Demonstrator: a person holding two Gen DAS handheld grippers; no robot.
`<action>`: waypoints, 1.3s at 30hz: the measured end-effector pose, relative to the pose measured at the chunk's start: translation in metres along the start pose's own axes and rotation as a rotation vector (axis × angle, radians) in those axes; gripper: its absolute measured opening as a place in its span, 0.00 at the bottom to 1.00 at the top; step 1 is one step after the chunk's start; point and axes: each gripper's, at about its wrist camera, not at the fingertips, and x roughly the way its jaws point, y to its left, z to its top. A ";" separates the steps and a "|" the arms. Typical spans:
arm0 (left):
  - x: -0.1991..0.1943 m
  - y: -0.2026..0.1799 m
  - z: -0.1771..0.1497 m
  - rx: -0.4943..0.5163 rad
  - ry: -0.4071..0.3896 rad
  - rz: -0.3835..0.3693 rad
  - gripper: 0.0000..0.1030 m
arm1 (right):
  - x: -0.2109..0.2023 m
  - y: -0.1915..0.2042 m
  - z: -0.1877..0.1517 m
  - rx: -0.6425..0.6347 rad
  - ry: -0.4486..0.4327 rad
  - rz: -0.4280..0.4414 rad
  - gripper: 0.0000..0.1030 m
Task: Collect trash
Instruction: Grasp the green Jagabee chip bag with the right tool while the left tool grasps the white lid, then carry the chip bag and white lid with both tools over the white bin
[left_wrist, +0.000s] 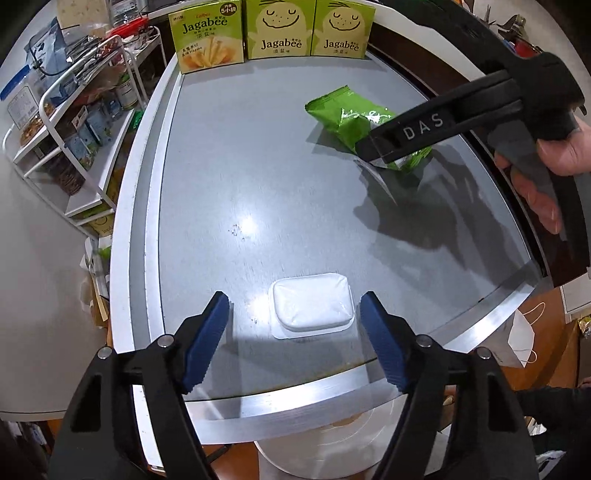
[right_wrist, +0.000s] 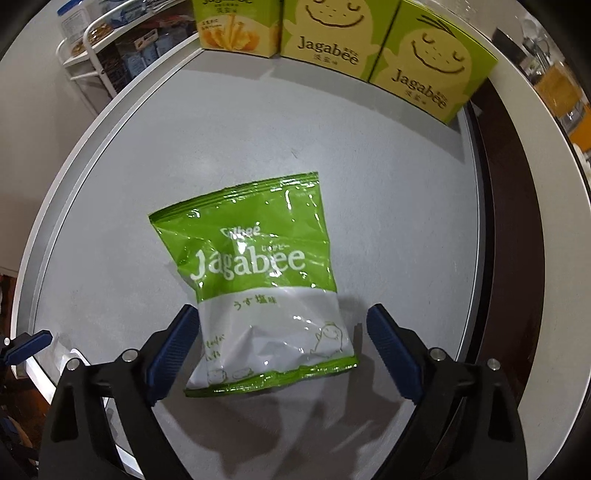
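A green and white Jagabee snack bag (right_wrist: 258, 284) lies flat on the grey table (right_wrist: 147, 155). My right gripper (right_wrist: 282, 350) is open, its blue pads on either side of the bag's lower end, the left pad close to or touching the bag. In the left wrist view the bag (left_wrist: 351, 118) lies at the far right, partly hidden by the right gripper (left_wrist: 376, 155). A white sealed plastic tub (left_wrist: 312, 304) lies on the table near its front edge. My left gripper (left_wrist: 295, 332) is open, its pads on either side of the tub.
Three Jagabee boxes (left_wrist: 273, 31) stand at the table's far edge. A white wire rack (left_wrist: 74, 122) with packets and jars stands to the left. A white face mask (left_wrist: 521, 336) lies beyond the table's right front. A dark wooden edge (right_wrist: 509, 236) runs along the right.
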 end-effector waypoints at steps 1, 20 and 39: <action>0.001 -0.001 0.000 0.001 0.006 0.000 0.55 | 0.002 0.005 0.003 -0.007 0.002 0.000 0.85; -0.020 0.006 -0.001 -0.009 -0.053 -0.029 0.45 | -0.020 0.016 -0.019 0.044 -0.057 0.088 0.66; -0.063 0.017 -0.007 0.036 -0.124 -0.039 0.45 | -0.088 0.015 -0.097 0.161 -0.155 0.162 0.66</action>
